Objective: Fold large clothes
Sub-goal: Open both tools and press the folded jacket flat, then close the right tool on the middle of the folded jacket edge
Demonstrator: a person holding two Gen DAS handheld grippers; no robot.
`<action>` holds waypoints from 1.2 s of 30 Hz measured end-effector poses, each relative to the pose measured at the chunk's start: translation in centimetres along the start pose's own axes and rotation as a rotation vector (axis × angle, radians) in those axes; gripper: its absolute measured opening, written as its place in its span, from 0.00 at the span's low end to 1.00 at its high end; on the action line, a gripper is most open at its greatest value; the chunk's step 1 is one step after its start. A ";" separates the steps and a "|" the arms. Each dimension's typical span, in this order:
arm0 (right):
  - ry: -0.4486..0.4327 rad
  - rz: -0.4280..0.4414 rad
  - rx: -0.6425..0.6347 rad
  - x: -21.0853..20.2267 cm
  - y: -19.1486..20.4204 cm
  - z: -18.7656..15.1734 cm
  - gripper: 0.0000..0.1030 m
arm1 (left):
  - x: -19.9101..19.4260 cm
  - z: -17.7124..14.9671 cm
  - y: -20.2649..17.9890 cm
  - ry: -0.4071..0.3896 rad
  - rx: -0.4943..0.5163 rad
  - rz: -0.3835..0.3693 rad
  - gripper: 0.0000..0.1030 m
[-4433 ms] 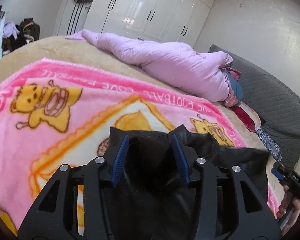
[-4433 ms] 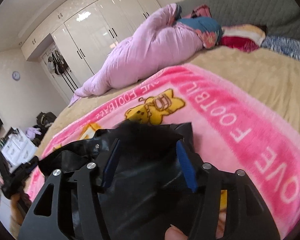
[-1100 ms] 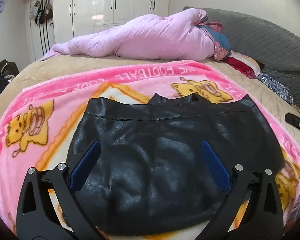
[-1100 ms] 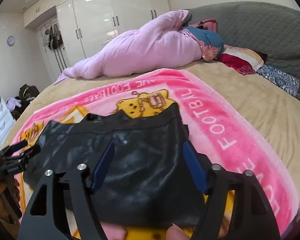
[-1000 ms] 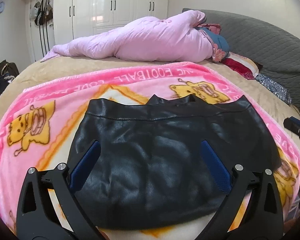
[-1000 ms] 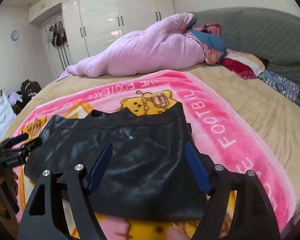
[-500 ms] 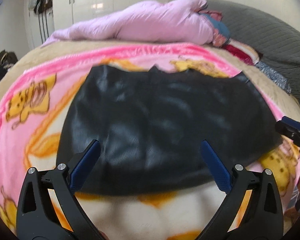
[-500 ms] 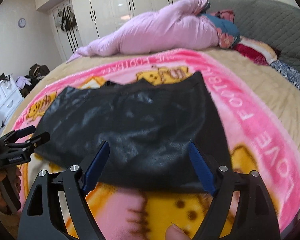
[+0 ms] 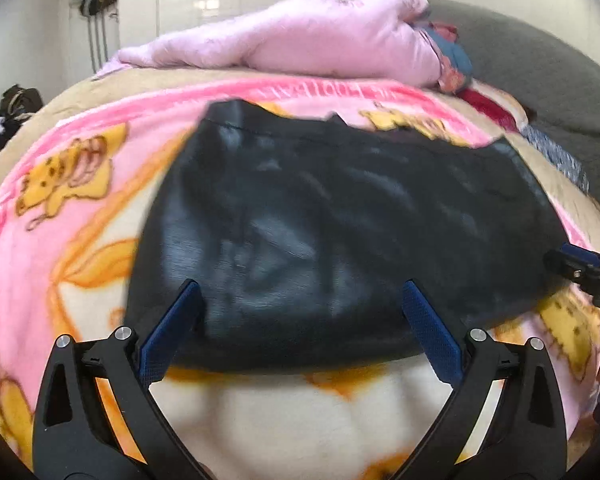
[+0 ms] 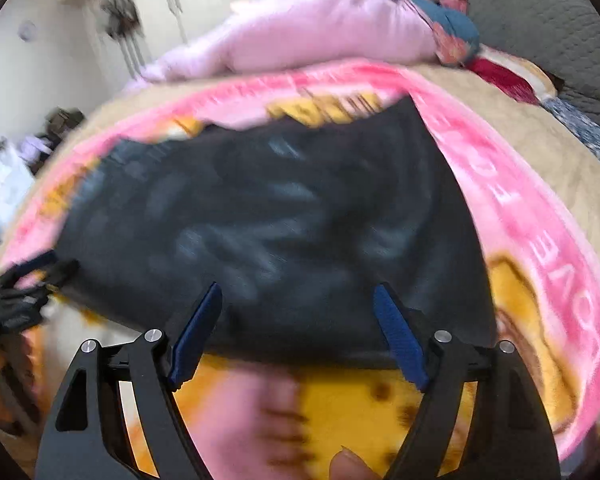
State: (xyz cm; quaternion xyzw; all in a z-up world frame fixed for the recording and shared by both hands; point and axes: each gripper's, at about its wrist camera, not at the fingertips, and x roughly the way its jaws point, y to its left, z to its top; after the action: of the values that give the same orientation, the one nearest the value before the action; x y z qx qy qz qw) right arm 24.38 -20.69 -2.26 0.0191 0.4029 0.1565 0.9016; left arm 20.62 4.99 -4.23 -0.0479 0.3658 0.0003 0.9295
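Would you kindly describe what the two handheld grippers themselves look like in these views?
The left gripper and the right gripper look alike: a matte black frame with triangular cut-outs, silver round screw heads at the joints, and two flat blue textured pads on black fingers. No cables, markings or sleeves show.

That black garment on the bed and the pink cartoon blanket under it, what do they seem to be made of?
The black garment looks like leather or an imitation of it: smooth, with soft grey sheen on its creases and a stitched hem; which one cannot be told. The pink blanket looks like plush fleece: matte and fuzzy, with printed yellow cartoon figures and lettering.
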 end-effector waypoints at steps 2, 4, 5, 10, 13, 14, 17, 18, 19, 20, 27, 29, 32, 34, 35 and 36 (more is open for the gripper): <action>-0.050 0.042 -0.028 -1.0 1.6 0.2 0.71 | -0.9 0.2 1.2 -0.024 -0.033 0.012 0.91; -0.082 0.060 -0.074 -1.6 3.2 0.3 0.55 | -1.3 0.3 2.3 -0.028 -0.058 0.026 0.91; -0.088 0.074 -0.098 -1.6 4.1 0.3 0.42 | -1.3 0.3 2.8 -0.028 -0.069 0.033 0.91; -0.070 0.121 -0.140 -0.8 6.7 0.1 0.27 | -0.6 -0.2 5.6 0.000 -0.157 0.032 0.91; -0.051 0.134 -0.164 -0.2 8.0 -0.1 0.22 | -0.2 -0.8 6.9 0.015 -0.211 0.018 0.91; -0.044 0.130 -0.174 0.1 8.3 -0.2 0.21 | -0.1 -0.9 7.2 0.020 -0.226 0.009 0.91; -0.008 0.120 -0.193 1.7 9.2 -0.4 0.21 | 0.9 -1.4 8.0 0.050 -0.276 -0.028 0.91; 0.019 0.119 -0.190 2.4 9.4 -0.6 0.21 | 1.2 -1.5 8.1 0.061 -0.289 -0.040 0.91; 0.032 0.110 -0.189 2.9 9.5 -0.8 0.21 | 1.8 -1.7 8.3 0.078 -0.310 -0.072 0.91; 0.043 0.100 -0.191 3.5 9.6 -1.0 0.21 | 2.1 -1.9 8.4 0.089 -0.329 -0.096 0.91; 0.095 0.133 -0.120 5.6 8.4 -1.9 0.21 | 3.4 -2.3 8.6 0.081 -0.407 -0.163 0.91; 0.106 0.155 -0.124 5.6 8.2 -1.7 0.21 | 3.5 -2.2 8.3 0.073 -0.411 -0.171 0.91; 0.127 0.212 -0.078 4.4 7.5 0.2 0.20 | 3.3 -2.1 8.1 0.054 -0.414 -0.162 0.87; 0.049 0.215 -0.041 3.1 7.2 2.3 0.20 | 3.2 -2.1 8.6 0.036 -0.443 -0.167 0.80; 0.019 0.199 -0.043 2.8 7.3 3.6 0.20 | 3.1 -2.1 8.9 0.029 -0.456 -0.168 0.73; 0.009 0.183 -0.046 3.0 7.4 4.8 0.20 | 3.0 -2.2 9.2 0.023 -0.467 -0.169 0.71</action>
State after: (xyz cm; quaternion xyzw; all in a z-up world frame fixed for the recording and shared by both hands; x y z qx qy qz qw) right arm 27.77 -12.31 -0.02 0.0342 0.4000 0.2474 0.8818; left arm 21.01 13.84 -8.69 -0.2920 0.3610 0.0068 0.8856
